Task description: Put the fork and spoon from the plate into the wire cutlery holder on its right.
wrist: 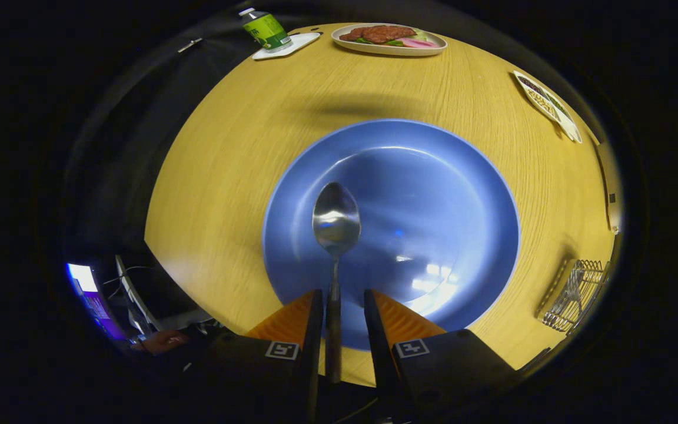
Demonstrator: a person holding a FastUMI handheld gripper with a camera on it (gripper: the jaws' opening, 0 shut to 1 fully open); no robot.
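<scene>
Steel spoon (335,227) handle between gripper (342,306) fingers, over round blue plate (468,194)

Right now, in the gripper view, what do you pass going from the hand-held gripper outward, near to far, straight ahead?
hand-held gripper, its fingers either side of the spoon handle with a gap on the right → spoon bowl → blue plate far rim → bare wooden table → plate of food.
</scene>
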